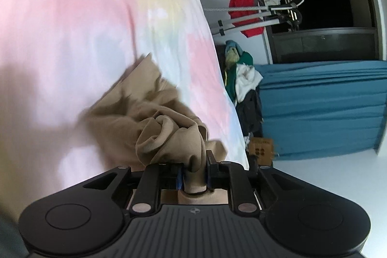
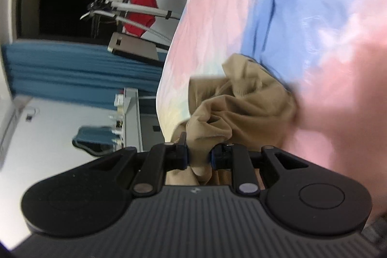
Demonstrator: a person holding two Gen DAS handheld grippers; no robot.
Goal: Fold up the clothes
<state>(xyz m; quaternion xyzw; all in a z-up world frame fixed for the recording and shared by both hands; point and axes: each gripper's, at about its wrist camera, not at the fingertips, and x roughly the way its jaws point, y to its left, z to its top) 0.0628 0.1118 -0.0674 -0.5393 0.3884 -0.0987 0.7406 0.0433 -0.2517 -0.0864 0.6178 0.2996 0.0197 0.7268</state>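
Tan ribbed cloth is pinched in the left gripper (image 1: 193, 175) and also in the right gripper (image 2: 199, 157). This tan garment (image 1: 135, 113) hangs bunched over the pastel sheet (image 1: 72, 28). The bunches are thick, so one corner could slip out.

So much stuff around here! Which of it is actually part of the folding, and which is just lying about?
Part of the job:
- crumpled tan ribbed garment
- left gripper, clamped on it
- right gripper, clamped on it
- pastel tie-dye bedsheet beneath

Just lying about:
- red garment on drying rack
- heap of green, white and dark clothes
- teal curtain
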